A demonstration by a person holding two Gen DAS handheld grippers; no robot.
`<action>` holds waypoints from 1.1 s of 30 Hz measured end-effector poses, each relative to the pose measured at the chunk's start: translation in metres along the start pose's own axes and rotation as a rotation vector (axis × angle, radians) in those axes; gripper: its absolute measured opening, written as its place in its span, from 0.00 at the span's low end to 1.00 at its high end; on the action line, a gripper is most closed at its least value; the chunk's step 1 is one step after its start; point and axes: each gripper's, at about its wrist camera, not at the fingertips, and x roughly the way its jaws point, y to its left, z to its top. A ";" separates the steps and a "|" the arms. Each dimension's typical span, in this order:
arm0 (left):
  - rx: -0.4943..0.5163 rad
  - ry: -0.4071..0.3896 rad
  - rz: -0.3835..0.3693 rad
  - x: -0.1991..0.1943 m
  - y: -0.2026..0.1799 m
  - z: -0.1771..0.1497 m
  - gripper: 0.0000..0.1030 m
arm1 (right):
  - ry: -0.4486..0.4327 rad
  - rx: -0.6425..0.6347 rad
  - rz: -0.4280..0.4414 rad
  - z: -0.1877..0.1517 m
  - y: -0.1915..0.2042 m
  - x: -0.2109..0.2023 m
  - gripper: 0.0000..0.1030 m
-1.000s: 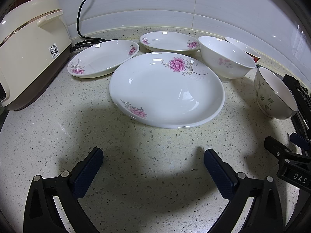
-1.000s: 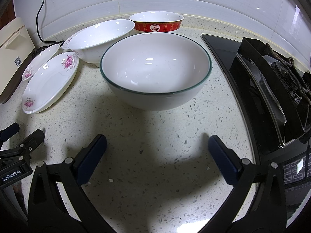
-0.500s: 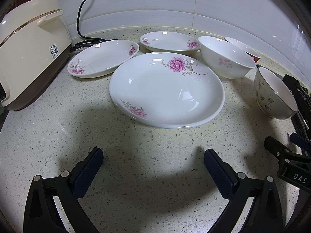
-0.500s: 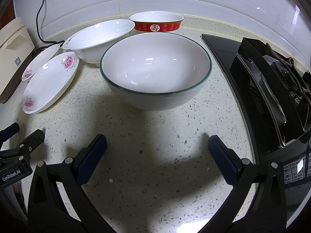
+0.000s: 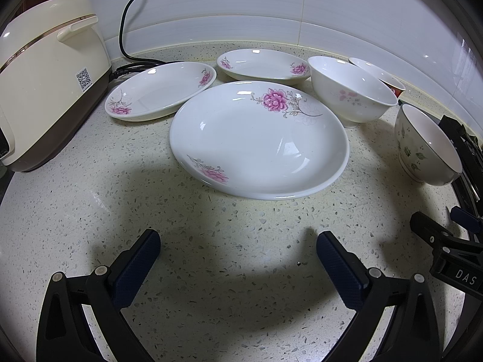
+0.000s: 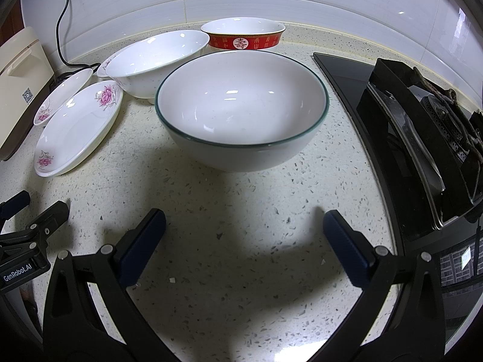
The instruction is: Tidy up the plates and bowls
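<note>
Left tool point(image 5: 238, 252) spread before large floral plate point(image 5: 258, 140).

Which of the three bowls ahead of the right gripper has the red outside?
The red bowl, the shallow one farthest back by the wall, with white characters on its side. The green-rimmed bowl nearest the fingers and the plain white bowl have white outsides.

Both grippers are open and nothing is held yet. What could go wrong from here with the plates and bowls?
The large flowered white plate lies flat and shallow, so the open left gripper may slip off its thin rim. The green-rimmed white bowl sits close to the black stove; the open right gripper could nudge it against that.
</note>
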 end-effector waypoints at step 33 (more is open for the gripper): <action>0.092 0.021 -0.085 -0.005 0.006 -0.007 1.00 | 0.016 0.002 0.003 -0.001 -0.002 -0.002 1.00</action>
